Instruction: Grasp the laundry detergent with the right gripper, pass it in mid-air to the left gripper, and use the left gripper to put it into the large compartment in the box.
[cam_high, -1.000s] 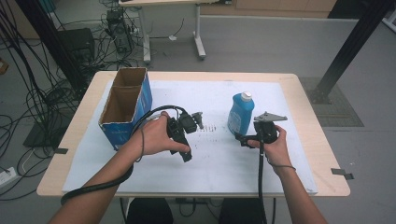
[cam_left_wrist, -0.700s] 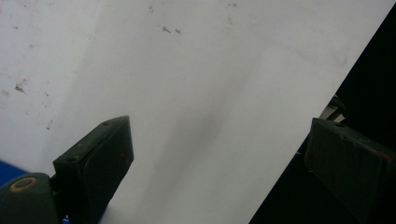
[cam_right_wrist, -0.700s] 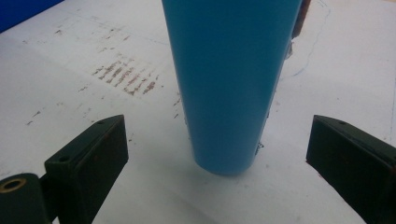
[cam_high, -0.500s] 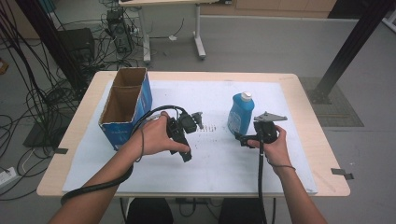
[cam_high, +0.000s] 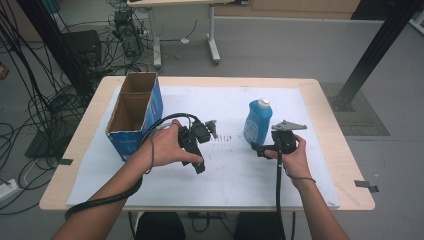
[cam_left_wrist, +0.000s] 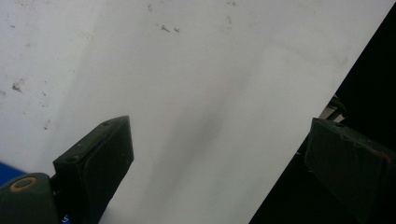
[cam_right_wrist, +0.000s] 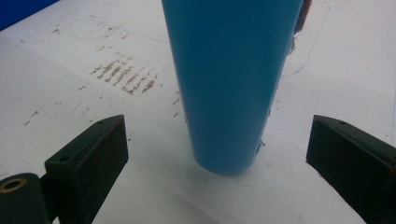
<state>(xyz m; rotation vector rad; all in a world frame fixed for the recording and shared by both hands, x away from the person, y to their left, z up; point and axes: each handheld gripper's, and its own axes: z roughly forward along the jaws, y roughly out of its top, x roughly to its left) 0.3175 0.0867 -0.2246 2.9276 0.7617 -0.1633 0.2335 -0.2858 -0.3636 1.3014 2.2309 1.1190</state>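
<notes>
In the right gripper view, the top edge is cutting off the blue bottle (cam_right_wrist: 231, 84) at twelve o'clock, so its cap and shoulders are lying out of frame. The bottom edge is clipping both black jaws at seven and five o'clock. In the left gripper view, the jaws are likewise running off the bottom. In the high view, the blue bottle is hiding the right gripper's (cam_high: 256, 146) jaw tips, and printing on the cardboard box (cam_high: 135, 112) is reading too small to tell.
</notes>
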